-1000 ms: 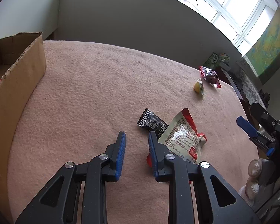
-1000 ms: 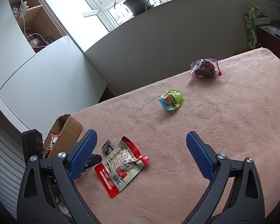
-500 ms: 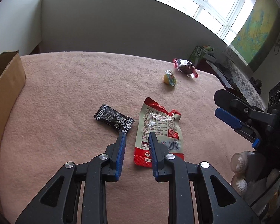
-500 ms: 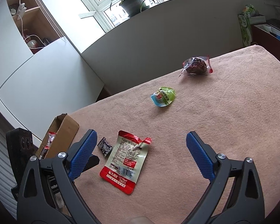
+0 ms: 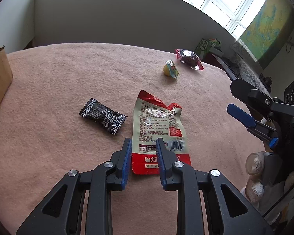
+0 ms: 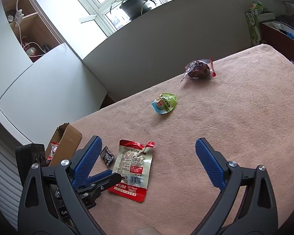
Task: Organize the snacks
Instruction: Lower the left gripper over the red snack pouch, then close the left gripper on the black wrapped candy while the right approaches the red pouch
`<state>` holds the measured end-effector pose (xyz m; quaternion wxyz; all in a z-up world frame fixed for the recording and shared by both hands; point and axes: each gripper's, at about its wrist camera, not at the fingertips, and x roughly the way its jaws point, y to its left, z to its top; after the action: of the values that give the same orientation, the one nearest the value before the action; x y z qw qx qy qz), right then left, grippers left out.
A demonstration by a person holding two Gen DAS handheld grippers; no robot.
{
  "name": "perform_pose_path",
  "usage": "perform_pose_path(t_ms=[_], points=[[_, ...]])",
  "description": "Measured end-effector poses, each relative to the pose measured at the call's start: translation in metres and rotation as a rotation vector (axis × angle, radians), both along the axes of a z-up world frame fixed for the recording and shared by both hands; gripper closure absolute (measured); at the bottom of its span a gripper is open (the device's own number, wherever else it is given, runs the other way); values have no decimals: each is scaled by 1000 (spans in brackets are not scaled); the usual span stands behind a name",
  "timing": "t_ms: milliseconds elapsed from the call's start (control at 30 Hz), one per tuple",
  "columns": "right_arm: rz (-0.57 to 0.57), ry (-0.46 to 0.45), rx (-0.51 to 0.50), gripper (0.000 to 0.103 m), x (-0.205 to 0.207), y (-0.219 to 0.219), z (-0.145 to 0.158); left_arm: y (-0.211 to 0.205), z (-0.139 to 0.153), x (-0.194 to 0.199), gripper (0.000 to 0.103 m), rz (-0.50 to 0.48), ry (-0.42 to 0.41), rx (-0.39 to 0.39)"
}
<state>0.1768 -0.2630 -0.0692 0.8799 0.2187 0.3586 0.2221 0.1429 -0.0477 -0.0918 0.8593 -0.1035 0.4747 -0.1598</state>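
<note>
Some snacks already in the cardboard box (image 6: 65, 137), far left. Four lie loose on the blanket (image 5: 49, 78). Left gripper (image 5: 143, 146) narrowly apart over the red pouch (image 5: 158, 125); right gripper (image 6: 147, 156) wide apart, empty.

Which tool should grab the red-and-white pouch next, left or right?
Left. The left tool is open right over the near end of the red-and-white pouch, its fingers straddling that edge. The right tool is open wide but sits off to the side, farther back from the pouch.
</note>
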Motion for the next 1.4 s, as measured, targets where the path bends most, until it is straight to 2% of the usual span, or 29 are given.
perform_pose_path(t_ms=[100,200,267,300,333,400,467,567,767,867,1100,1233,1400], points=[[-10,8,5,5,0,-4,-2,-18,-2,5,81,-34,10,-37],[-16,7,-1,5,0,-9,-2,-26,3,2,81,-25,-10,17],[3,11,-11,5,2,-8,-2,-18,11,-3,77,18,-38,41],[17,15,-23,5,2,-5,-3,-10,15,-6,71,53,-56,61],[28,17,-41,5,3,-3,-4,-2,17,-8,58,98,-72,85],[38,24,-85,5,4,3,-7,16,20,-10,38,196,-90,109],[57,31,-127,5,3,10,-10,30,18,-8,37,263,-81,110],[51,25,-164,5,3,14,-11,37,13,3,37,284,-50,103],[34,22,-166,5,2,14,-10,34,3,29,37,323,18,82],[25,28,-162,5,3,12,-12,26,-1,35,37,319,26,110],[13,27,-163,5,2,11,-11,8,-6,38,38,295,-25,234],[25,21,-179,5,0,20,-10,6,-8,38,44,271,-39,265],[44,5,-235,5,-1,36,-9,16,-7,34,63,230,-46,289]])
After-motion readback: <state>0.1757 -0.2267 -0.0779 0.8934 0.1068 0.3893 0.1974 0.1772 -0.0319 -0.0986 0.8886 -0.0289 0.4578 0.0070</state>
